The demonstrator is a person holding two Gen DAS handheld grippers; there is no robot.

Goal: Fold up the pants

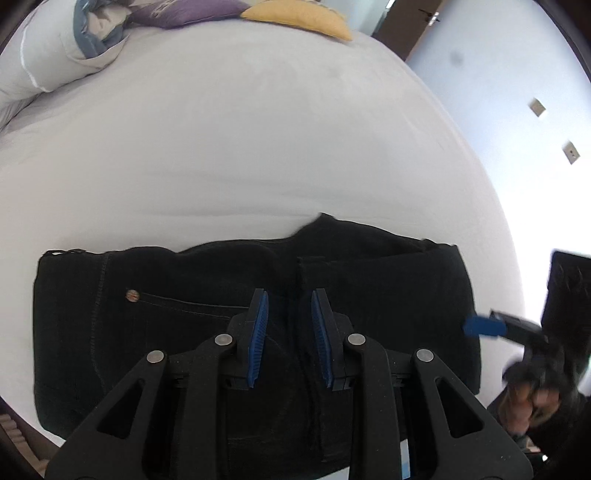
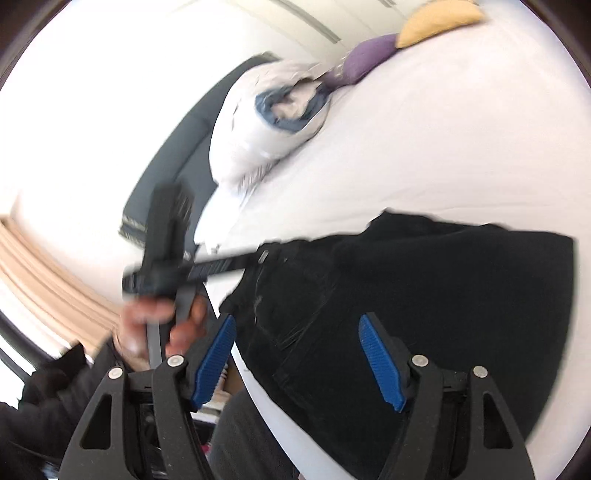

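Observation:
Black pants [image 1: 177,295] lie folded into a wide rectangle on the white bed [image 1: 258,147], with a metal rivet and pocket seam facing up. My left gripper [image 1: 290,297] hovers over their middle, pointing steeply down, jaws a little apart with only a narrow gap and no cloth pinched. In the right wrist view the pants [image 2: 443,295] fill the centre, blurred. My right gripper [image 2: 295,321] stands wide open above their near edge, with nothing between its pads. A hand [image 2: 147,328] holds the left tool's handle.
White pillows [image 1: 40,62], a purple cushion [image 1: 184,13] and a yellow cushion [image 1: 306,16] lie at the bed's far end. The bed's right edge meets a pale wall with sockets [image 1: 570,151]. A dark headboard [image 2: 173,147] runs beside the pillow [image 2: 266,125].

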